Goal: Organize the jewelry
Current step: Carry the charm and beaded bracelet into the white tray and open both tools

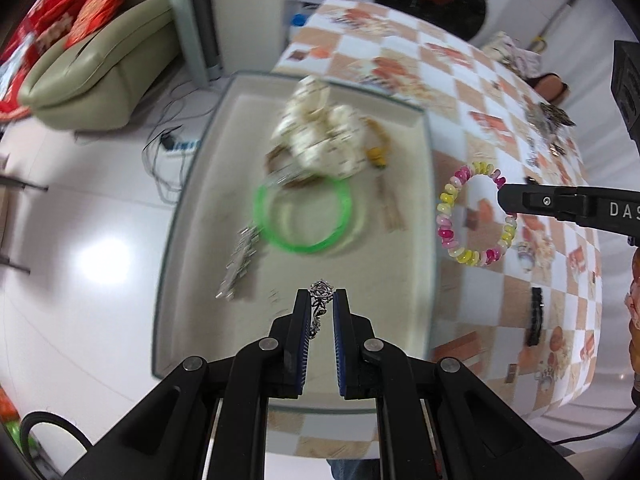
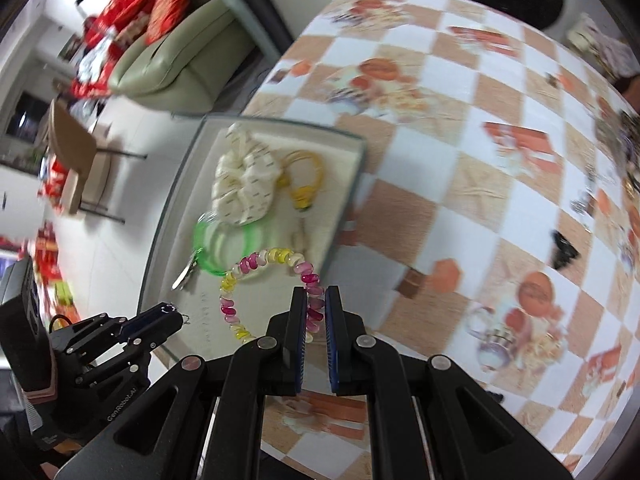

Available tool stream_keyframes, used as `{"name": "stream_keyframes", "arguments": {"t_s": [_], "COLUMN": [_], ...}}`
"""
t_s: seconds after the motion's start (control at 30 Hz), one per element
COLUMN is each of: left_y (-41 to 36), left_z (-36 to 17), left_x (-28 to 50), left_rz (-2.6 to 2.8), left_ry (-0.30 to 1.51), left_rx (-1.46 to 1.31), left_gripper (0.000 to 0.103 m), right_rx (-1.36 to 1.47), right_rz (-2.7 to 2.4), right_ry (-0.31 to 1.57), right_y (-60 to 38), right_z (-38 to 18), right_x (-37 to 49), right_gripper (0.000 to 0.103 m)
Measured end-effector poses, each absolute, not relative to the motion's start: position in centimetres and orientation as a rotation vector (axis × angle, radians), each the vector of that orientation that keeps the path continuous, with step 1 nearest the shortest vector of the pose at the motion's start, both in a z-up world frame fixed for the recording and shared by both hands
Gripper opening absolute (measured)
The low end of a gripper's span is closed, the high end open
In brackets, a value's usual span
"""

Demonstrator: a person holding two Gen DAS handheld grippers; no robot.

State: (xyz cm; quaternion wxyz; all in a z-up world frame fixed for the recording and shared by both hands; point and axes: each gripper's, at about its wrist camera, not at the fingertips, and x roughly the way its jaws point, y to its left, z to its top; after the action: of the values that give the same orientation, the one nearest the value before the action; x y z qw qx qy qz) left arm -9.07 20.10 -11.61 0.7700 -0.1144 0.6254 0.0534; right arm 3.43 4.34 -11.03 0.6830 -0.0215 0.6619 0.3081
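Observation:
My left gripper (image 1: 322,300) is shut on a silver openwork ring (image 1: 320,300) and holds it above the near part of the cream tray (image 1: 192,184). My right gripper (image 2: 316,300) is shut on a pink, yellow and white bead bracelet (image 2: 256,260) and holds it in the air near the tray's right edge; the bracelet (image 1: 472,216) and the gripper (image 1: 505,200) also show in the left wrist view. In the tray (image 2: 176,200) lie a green bangle (image 1: 304,216), a cream scrunchie (image 1: 324,136), a yellow cord piece (image 1: 378,148) and a silver clip (image 1: 240,260).
The tray sits at the left edge of a table with an orange and white checked cloth (image 1: 500,100). A black hair clip (image 1: 534,316) and other small dark pieces (image 1: 554,120) lie on the cloth at the right. A sofa (image 1: 100,60) and white floor lie beyond.

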Motion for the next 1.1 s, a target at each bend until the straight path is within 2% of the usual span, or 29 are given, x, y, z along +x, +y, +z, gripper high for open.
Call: {"name": "stream_keyframes", "arguments": {"t_s": [0.4, 1.0, 1.07, 1.1], "left_y": [23.8, 22.7, 22.5, 22.3], "left_z": [-15.1, -18.2, -18.3, -18.4], "left_x": [-11.1, -10.3, -10.2, -10.1], "left_rz": [0.228, 0.247, 0.247, 0.248], "left_ry": [1.415, 1.503, 1.507, 1.509], "left_rx": [-0.281, -0.175, -0.163, -0.158], "left_gripper": [0.015, 0.015, 0.015, 0.015], "right_rx": [-0.189, -0.265, -0.275, -0.275], "right_rz": [0.787, 0.757, 0.757, 0.757], "right_ry": [1.566, 1.659, 1.666, 1.67], "right_y": [10.8, 13.1, 13.2, 13.3], "right_z": [-14.6, -19.0, -19.2, -19.3], "right_x": [0.4, -0.4, -0.3, -0.3], "right_gripper": [0.009, 0.01, 0.013, 0.023]}}
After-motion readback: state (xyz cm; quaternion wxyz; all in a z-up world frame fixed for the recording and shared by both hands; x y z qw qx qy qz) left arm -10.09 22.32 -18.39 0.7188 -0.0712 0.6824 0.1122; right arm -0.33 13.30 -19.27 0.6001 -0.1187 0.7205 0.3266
